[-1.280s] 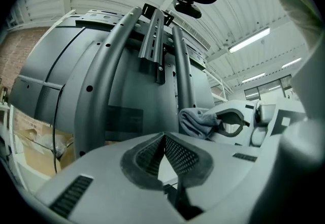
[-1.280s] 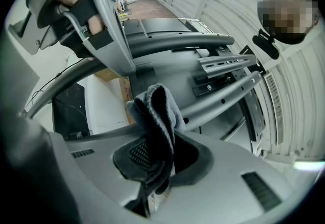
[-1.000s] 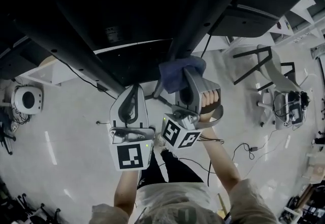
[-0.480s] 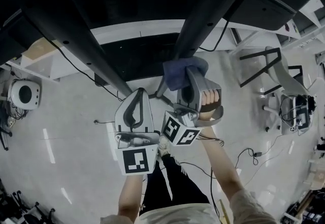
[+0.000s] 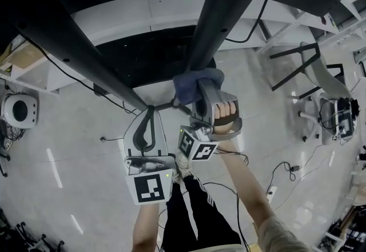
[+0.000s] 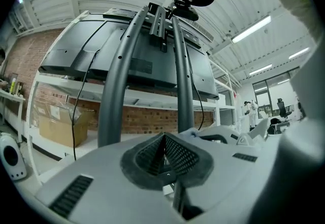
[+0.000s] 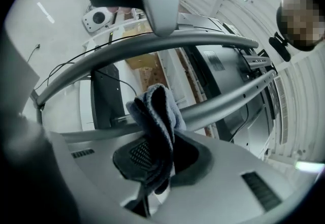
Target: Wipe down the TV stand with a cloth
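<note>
The TV stand has dark grey tube legs; its right leg (image 5: 229,11) runs down the middle of the head view and its left leg (image 5: 74,56) crosses from the upper left. A blue cloth (image 5: 193,82) is pressed on the lower end of the right leg, with my right gripper (image 5: 200,90) shut on it. In the right gripper view the folded cloth (image 7: 157,111) sticks up from the jaws against a leg tube (image 7: 228,103). My left gripper (image 5: 150,114) is shut with nothing in it, just beside the legs' lower joint. Both legs (image 6: 117,81) rise ahead of it to the TV (image 6: 142,55).
A black panel (image 5: 148,56) and a white shelf unit (image 5: 143,11) stand behind the stand. Cables (image 5: 280,171) trail over the floor. A round white device (image 5: 20,111) sits at the left, a chair frame (image 5: 311,68) at the right. A cardboard box (image 6: 61,126) rests low on the shelving.
The right gripper and cloth have shifted a little to the left at the bottom of the right leg. The left gripper sits slightly lower. The head view now shows more of the white shelf.
</note>
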A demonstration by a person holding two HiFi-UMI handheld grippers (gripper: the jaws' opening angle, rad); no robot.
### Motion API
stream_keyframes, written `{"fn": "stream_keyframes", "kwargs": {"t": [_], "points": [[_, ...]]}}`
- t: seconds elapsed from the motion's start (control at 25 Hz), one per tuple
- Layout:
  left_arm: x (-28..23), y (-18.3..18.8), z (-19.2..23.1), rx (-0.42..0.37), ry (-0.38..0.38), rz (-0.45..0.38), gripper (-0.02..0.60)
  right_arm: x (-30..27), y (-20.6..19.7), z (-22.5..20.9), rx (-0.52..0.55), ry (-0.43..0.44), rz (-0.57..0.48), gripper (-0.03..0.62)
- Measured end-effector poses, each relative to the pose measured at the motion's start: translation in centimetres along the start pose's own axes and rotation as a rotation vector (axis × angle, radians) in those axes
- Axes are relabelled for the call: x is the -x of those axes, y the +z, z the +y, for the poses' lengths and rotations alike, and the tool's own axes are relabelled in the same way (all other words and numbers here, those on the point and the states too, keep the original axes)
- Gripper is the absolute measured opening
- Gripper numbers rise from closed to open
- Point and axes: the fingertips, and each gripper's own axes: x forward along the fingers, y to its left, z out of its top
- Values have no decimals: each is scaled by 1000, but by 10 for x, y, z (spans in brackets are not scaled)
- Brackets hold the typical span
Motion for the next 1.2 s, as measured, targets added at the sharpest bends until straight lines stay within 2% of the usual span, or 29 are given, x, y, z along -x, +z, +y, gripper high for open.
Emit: {"fn": "stream_keyframes", "kwargs": {"t": [0.16,0.4,0.64,0.92,1.2], "points": [[5,-16,-4,2,-11,14,15,4,-12,40,26,64,22,58],[6,-36,0,-5,-13,37,15,6,-23,84,-1,98,59,58],[11,-60,9,-15,-7,71,15,6,-32,117,23,133,74,58],[12,-78,14,-4,3,85,15,8,-40,139,47,165,78,58],[13,-80,14,2,11,92,15,9,-43,145,64,181,83,58]]}}
